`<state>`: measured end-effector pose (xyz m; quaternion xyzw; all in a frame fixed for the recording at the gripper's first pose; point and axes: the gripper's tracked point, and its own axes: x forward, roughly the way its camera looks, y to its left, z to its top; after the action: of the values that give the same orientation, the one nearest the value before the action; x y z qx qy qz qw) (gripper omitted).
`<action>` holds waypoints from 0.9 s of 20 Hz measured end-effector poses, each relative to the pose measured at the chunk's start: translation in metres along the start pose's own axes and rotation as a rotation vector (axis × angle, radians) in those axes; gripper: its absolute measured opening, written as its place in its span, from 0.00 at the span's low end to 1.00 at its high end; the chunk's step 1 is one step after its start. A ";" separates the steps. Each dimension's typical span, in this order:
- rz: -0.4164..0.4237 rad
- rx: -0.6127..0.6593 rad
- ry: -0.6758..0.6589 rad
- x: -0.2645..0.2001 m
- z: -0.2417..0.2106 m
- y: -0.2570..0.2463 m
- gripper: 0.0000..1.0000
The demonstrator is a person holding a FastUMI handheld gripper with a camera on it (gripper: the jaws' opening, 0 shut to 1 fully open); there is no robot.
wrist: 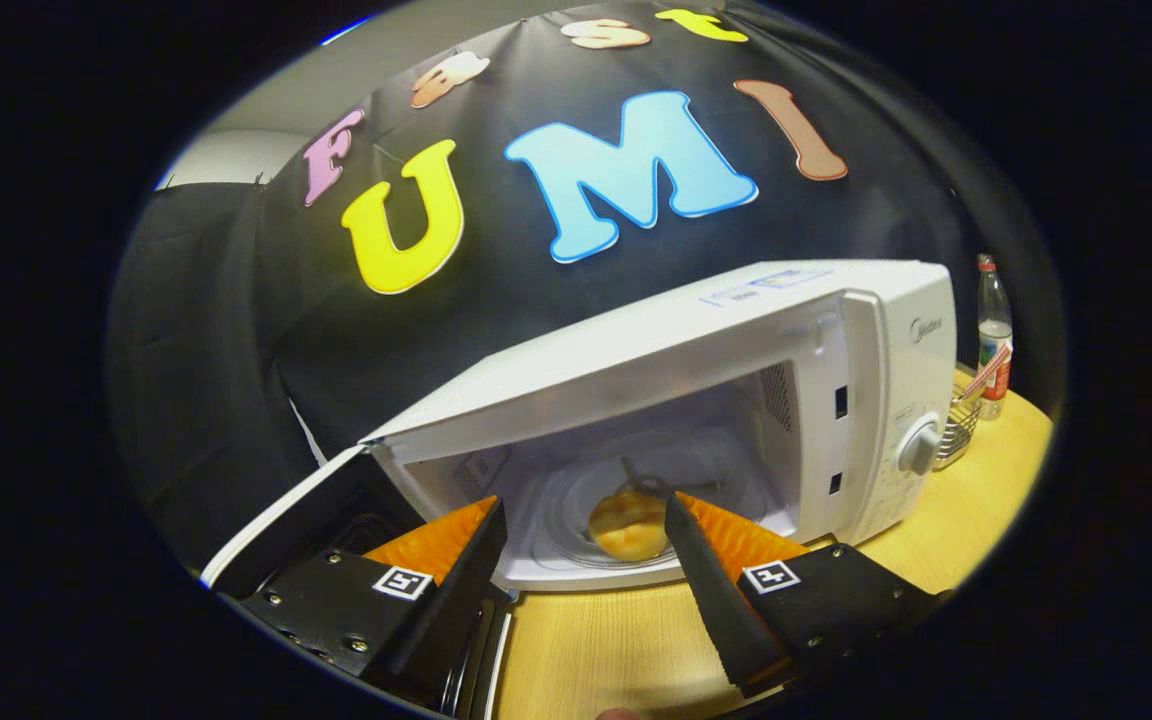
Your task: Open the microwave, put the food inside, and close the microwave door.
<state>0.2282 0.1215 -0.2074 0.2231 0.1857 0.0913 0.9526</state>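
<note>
Now the food (628,523) sits on the turntable inside the microwave (736,400), just beyond the gripper (586,520), whose fingers stand spread and empty, apparently released, with the door (281,515) swung open, not yet closed.

Microwave (736,400) stands on the table (596,640), door (286,520) swung open to its left. Food (628,525) sits on the turntable (576,520) inside the cavity, just beyond the spread fingers of the gripper (586,520), seen between them. Right of the microwave: a wire rack (958,428), with a bottle (994,335) behind it.
</note>
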 end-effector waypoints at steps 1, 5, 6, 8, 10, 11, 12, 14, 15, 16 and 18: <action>0.003 -0.013 -0.009 -0.013 0.005 0.003 0.97; 0.003 -0.067 -0.053 -0.061 0.027 0.016 0.97; 0.005 -0.073 -0.062 -0.073 0.030 0.020 0.97; 0.010 -0.081 -0.074 -0.094 0.035 0.030 0.97; 0.017 -0.102 -0.079 -0.114 0.037 0.040 0.97; 0.025 -0.116 -0.084 -0.123 0.038 0.046 0.97; 0.033 -0.130 -0.087 -0.132 0.037 0.053 0.97; 0.058 -0.154 -0.086 -0.149 0.033 0.070 0.97; 0.072 -0.160 -0.081 -0.155 0.030 0.080 0.97; 0.091 -0.160 -0.074 -0.163 0.027 0.091 0.97; 0.134 -0.166 -0.071 -0.178 0.022 0.117 0.97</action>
<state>0.0639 0.1710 -0.0796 0.1585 0.1285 0.1621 0.9654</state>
